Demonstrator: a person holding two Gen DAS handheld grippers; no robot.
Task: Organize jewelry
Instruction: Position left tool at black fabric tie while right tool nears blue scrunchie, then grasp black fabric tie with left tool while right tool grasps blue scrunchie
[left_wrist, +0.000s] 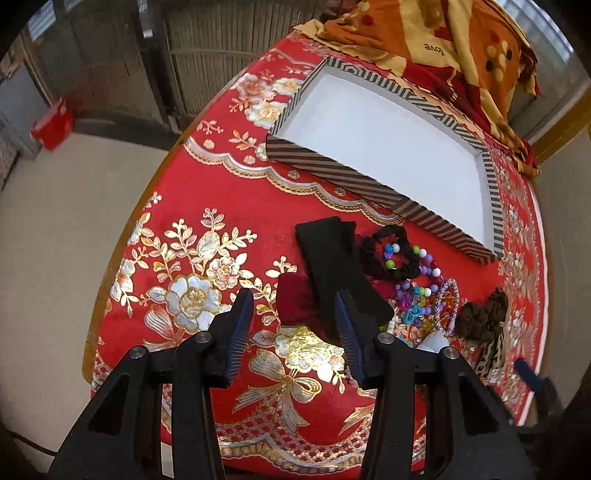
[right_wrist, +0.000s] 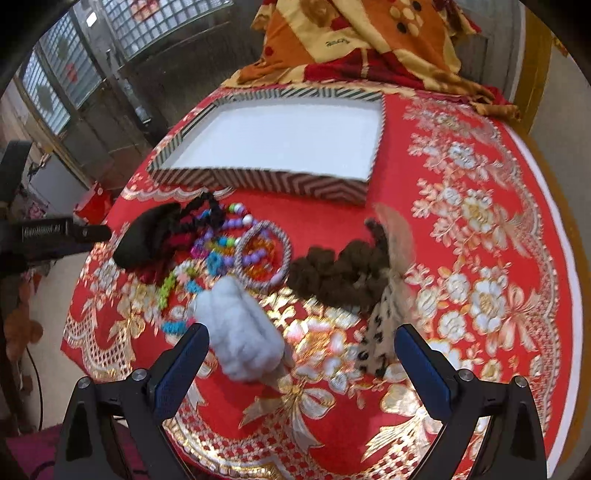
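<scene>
- Left hand-held gripper (left_wrist: 293, 317): jaws spread, nothing between the pads; poised over the near end of the black headband (left_wrist: 338, 266) and the dark red scrunchie (left_wrist: 293, 299).
- Right hand-held gripper (right_wrist: 301, 350): jaws spread wide, nothing pinched; the white fluffy scrunchie (right_wrist: 240, 332) lies just beside its left finger.
- Jewelry pile: bead bracelets (right_wrist: 221, 251), a beaded bangle (right_wrist: 264, 256), and a brown scrunchie (right_wrist: 340, 273) lie clustered on the red floral cloth (right_wrist: 461, 258) covering the counter.
- Striped tray (right_wrist: 266, 181): sits beyond the pile, white interior bare.
- Orange patterned blanket (right_wrist: 351, 40): heaped behind the tray.
</scene>
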